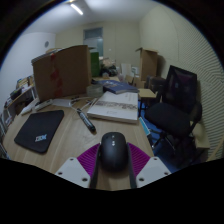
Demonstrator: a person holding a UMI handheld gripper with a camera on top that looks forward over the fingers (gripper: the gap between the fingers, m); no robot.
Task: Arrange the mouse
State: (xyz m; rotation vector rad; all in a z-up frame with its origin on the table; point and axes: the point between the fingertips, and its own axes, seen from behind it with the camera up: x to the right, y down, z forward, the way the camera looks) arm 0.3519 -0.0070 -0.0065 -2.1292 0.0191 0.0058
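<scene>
Gripper view: claw (114,172) clamped on mouse (113,152), bottom center of frame, long axis straight ahead. Mouse pad (38,130) at left on bench (75,145), likely target.

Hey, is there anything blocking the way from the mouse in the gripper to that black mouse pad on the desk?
Nothing visible does. The mouse sits between the fingers of the gripper, and the bare desk runs unbroken to the black mouse pad. A pen lies beyond, off that path.
</scene>
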